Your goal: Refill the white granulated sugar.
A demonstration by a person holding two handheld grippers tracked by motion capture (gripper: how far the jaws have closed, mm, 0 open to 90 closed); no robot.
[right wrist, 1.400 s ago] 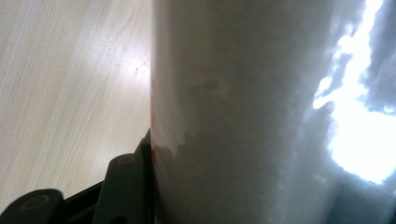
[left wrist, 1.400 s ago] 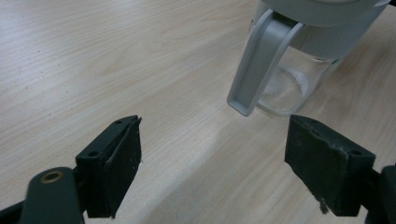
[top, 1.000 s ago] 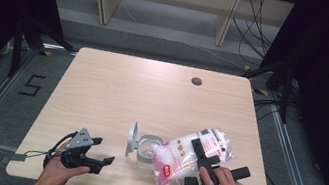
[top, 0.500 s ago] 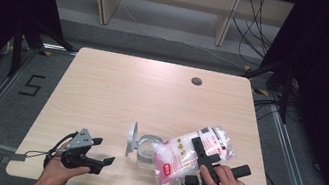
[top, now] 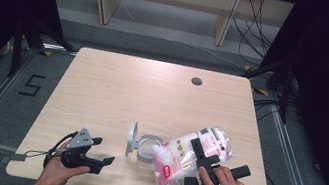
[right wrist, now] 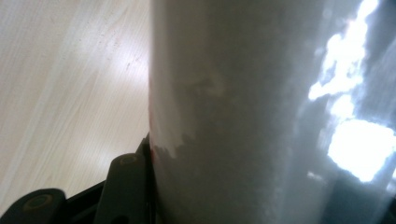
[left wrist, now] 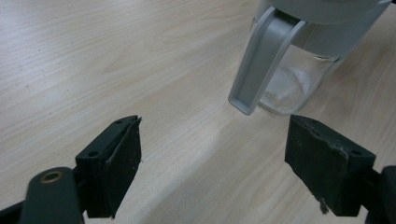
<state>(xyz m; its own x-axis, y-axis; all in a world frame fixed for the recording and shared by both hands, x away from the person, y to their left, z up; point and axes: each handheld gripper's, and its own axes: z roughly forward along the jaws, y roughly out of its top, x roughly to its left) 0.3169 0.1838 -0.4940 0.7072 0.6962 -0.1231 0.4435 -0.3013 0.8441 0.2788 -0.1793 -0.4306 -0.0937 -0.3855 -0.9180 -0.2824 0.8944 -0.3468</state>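
Sugar-like white grains fill the clear plastic bag with pink and red print (top: pixel 190 155), which the right tongs (top: pixel 202 151) clench around its middle, tilted so its lower end sits over the mouth of the small clear glass jar with a grey hinged lid (top: pixel 145 148) standing open near the front of the pale wooden surface (top: pixel 152 95). In the right gripper view the bag (right wrist: pixel 243 112) presses hard against one black jaw. The left tongs (top: pixel 104 151) rest released, well to the left, with nothing between them and the jar (left wrist: pixel 289 70) just ahead. The jar is unbraced, so a nudge from the heavy bag could tip or slide it. Grains may also miss the narrow mouth, or the soft bag could sag and slip.
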